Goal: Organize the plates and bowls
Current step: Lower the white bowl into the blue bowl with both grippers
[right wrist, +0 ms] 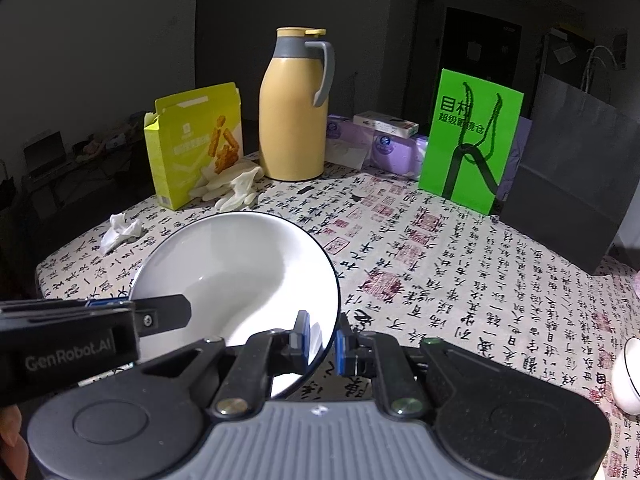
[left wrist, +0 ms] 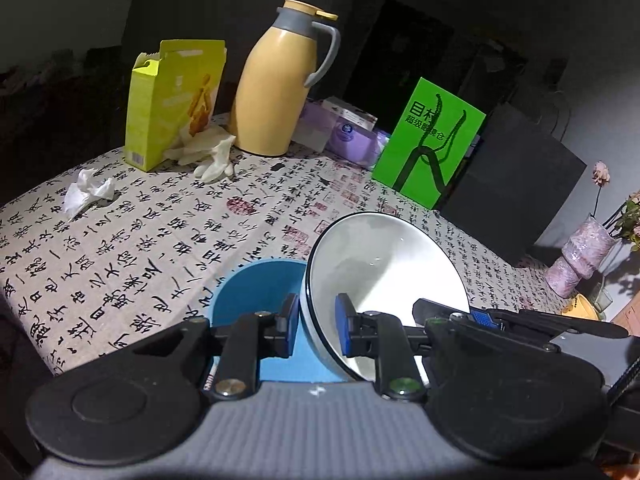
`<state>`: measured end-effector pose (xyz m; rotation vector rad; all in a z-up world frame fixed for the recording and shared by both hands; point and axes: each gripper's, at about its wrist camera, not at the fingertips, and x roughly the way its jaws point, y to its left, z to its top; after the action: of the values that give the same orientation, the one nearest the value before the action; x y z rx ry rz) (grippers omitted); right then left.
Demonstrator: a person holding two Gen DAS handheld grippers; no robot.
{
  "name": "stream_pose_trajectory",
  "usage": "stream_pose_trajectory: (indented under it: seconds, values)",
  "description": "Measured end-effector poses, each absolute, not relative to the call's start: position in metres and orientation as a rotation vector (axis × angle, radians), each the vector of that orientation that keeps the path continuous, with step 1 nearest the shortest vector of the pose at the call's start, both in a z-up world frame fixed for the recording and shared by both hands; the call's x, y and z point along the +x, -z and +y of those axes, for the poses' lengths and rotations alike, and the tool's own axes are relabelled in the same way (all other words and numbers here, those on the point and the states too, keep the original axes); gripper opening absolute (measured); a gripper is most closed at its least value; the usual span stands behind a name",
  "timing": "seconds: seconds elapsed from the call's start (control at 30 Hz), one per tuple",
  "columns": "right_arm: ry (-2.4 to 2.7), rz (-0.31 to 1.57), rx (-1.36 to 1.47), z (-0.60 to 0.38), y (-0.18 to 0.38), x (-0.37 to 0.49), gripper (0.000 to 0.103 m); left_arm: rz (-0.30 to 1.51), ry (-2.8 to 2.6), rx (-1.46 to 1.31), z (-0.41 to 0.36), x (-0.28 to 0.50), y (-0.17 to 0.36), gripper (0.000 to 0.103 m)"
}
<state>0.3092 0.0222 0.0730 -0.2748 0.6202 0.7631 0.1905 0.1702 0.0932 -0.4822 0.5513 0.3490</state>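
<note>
- Bowls and plates, counted: one white bowl (left wrist: pixel 384 276) with a dark rim, carried tilted above the table (left wrist: pixel 140 240); one blue dish (left wrist: pixel 260 292) just beside and partly behind it in the left wrist view; one further white dish (right wrist: pixel 628 376), only part of it showing, at the right edge of the right wrist view.
- Hand-held grippers, two: the left hand-held gripper (left wrist: pixel 318 330) pinches the white bowl's rim, one blue pad outside the wall and one inside; the right hand-held gripper (right wrist: pixel 324 342) clamps the opposite rim of the same bowl in a narrow grip.
- White bowl, contents: nothing shows inside it. Whether the blue dish holds anything cannot be told.
- Containers at the far side of the table: one yellow thermos jug (right wrist: pixel 294 108), lid shut; one yellow-green snack box (right wrist: pixel 196 144), top flap open, contents hidden; one green paper bag (right wrist: pixel 472 140) with black cord handles; one dark paper bag (right wrist: pixel 572 184); purple tissue packs (right wrist: pixel 394 152) with a small white box (right wrist: pixel 386 123) on top.
- Loose items: pale rubber gloves (right wrist: pixel 232 186) against the snack box; one crumpled tissue (right wrist: pixel 120 230) near the table's left edge.
- One pink vase (left wrist: pixel 580 256) of flowers stands at the far right of the left wrist view.
</note>
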Motion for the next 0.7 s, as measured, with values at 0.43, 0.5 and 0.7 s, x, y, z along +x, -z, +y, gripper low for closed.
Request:
stream_pose_trajectory:
  seconds: [0.43,0.5,0.7]
  values:
    - [-0.783,0.670,-0.308,0.050,-0.053,0.313,0.012,0.581,-0.376,-0.500,0.191,0.189,-0.077,0.020]
    - [-0.784,0.674,-0.315,0.053,-0.050,0.312,0.012,0.588,-0.380,-0.500,0.193,0.189,-0.075,0.020]
    - [-0.788,0.692,-0.330,0.061,-0.042,0.313,0.013,0.605,-0.385,-0.498,0.197,0.191,-0.068,0.020]
